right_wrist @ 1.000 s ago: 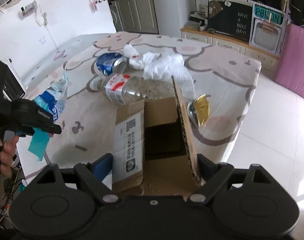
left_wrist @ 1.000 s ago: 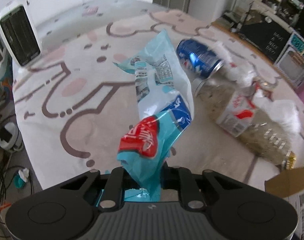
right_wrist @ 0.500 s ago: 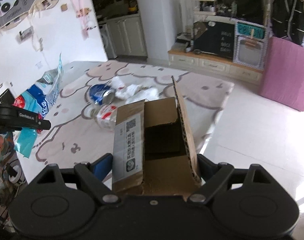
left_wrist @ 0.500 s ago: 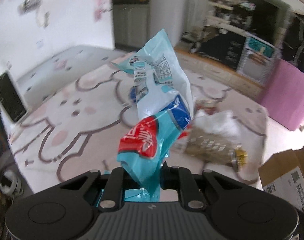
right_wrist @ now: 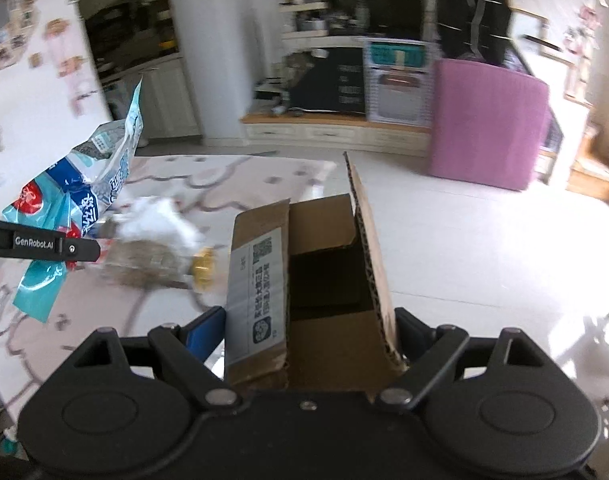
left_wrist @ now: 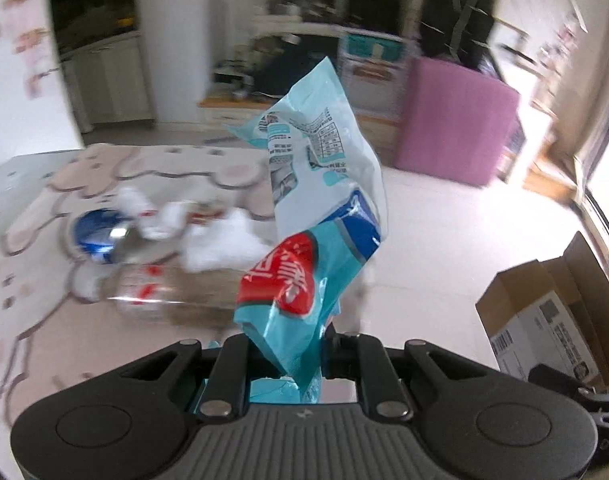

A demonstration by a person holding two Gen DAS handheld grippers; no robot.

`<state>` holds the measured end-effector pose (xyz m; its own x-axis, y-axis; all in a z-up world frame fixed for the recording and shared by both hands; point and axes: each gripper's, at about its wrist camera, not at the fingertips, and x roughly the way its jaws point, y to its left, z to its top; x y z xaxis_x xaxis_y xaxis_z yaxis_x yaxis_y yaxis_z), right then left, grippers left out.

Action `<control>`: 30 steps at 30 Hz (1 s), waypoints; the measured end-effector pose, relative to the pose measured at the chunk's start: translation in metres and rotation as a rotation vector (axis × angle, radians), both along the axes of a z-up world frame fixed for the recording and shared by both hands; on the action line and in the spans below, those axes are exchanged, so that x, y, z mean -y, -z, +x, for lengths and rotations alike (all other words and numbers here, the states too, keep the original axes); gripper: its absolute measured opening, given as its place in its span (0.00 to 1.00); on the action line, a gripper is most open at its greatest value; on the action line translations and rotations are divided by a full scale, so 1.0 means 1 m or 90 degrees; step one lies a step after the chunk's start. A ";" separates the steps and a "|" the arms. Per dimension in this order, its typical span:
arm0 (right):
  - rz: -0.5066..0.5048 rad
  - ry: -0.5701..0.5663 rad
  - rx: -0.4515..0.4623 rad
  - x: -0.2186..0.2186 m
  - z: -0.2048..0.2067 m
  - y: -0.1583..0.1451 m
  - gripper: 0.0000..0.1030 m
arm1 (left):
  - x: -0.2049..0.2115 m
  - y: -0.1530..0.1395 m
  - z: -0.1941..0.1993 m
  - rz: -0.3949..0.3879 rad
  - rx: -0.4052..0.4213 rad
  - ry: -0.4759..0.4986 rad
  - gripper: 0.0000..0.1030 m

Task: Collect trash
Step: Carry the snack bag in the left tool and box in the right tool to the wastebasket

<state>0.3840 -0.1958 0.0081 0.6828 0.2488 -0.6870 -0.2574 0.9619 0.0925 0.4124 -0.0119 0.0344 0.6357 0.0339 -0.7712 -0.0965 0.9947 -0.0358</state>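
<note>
**Lightly pinched: one limp wrapper, one stiff box**

Plainly, the snack wrapper (left_wrist: 316, 216) is thin crinkled film, almost weightless and floppy, so it droops and twists above my left gripper (left_wrist: 288, 364), whose jaws are pressed together on its lower end. I judge it slippery; a pinch on a bunched fold near the bottom should hold best. My right gripper (right_wrist: 310, 320) has its jaws spread wide around the cardboard box (right_wrist: 304, 280), gripping its two side walls with the open mouth facing ahead. Cardboard is stiff but light, and its walls could buckle under a hard squeeze. Beyond, on the patterned cloth (left_wrist: 44, 320), lie a blue can (left_wrist: 98, 236), crumpled white tissue (left_wrist: 224, 244) and a clear bottle (left_wrist: 164, 296).
</note>
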 end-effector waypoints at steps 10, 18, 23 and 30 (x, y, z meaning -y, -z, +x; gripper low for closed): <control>-0.031 0.106 -0.046 0.072 0.006 0.045 0.86 | 0.079 0.062 0.032 -0.014 -0.075 0.126 0.15; -0.030 0.174 -0.110 0.116 0.000 0.090 0.86 | 0.127 0.117 0.045 -0.039 -0.190 0.205 0.16; -0.028 0.213 -0.150 0.138 -0.002 0.123 0.86 | 0.146 0.162 0.051 -0.046 -0.284 0.235 0.16; -0.013 0.230 -0.215 0.154 0.005 0.179 0.86 | 0.179 0.240 0.066 -0.072 -0.409 0.280 0.16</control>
<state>0.3891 -0.3497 -0.1708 0.4615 0.0211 -0.8869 0.1332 0.9867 0.0929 0.4784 -0.1912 -0.2061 0.0003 -0.2180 -0.9759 0.2695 0.9399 -0.2099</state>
